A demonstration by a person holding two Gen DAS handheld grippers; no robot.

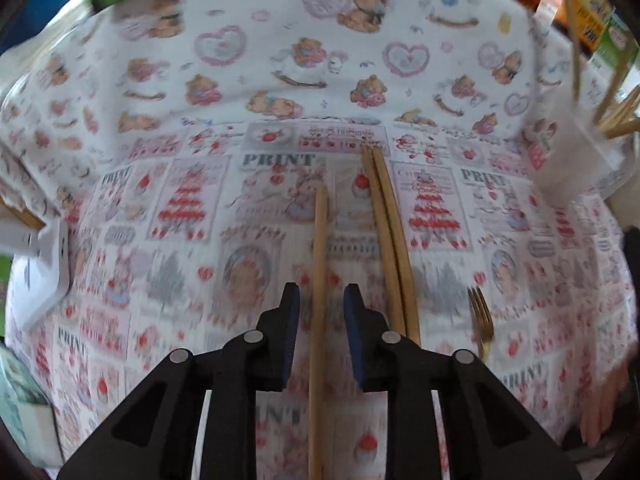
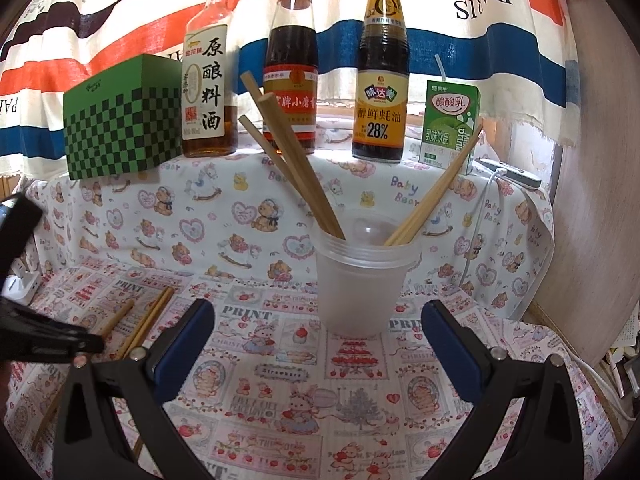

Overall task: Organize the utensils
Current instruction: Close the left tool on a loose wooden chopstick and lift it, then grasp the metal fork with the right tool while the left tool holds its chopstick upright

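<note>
The left gripper (image 1: 321, 312) points steeply down with its ribbed blue pads slightly apart, 1 wooden chopstick (image 1: 319, 280) lying between them on the printed cloth (image 1: 160, 240), pads clear of it. Just right lie 2 more chopsticks (image 1: 386, 240) side by side, then a gold fork (image 1: 481, 322), blurred and half hidden. The right gripper (image 2: 318, 344) gapes wide and empty before a frosted plastic cup (image 2: 362, 280) holding 5 slanted chopsticks (image 2: 296, 168).
</note>
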